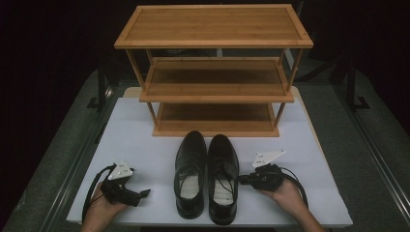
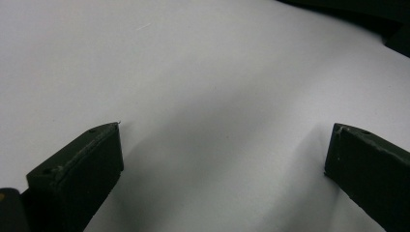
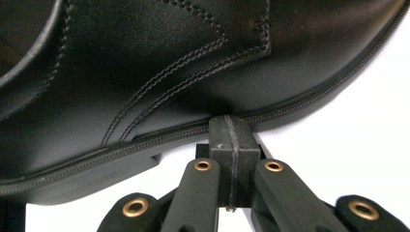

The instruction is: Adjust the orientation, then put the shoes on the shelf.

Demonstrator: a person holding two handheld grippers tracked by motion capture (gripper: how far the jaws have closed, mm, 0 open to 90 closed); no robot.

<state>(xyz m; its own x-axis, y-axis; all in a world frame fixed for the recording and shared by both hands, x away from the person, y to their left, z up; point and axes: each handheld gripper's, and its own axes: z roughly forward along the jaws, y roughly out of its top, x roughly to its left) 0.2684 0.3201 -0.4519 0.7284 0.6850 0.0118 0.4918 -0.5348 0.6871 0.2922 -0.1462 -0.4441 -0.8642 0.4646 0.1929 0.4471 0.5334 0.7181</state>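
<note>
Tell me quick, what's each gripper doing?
Left gripper: open, holding nothing.
Right gripper: shut, empty, tips against the right shoe's sole edge.

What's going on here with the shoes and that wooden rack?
A person sits at a white table with a two-jaw gripper in each hand. A pair of black dress shoes stands side by side in front of an empty three-tier wooden shoe rack. The right gripper, its jaws shut with nothing between them, has its tip against the sole edge of the right shoe. The left gripper rests open on the table, apart from the left shoe. Neither shoe is on the rack yet.
</note>
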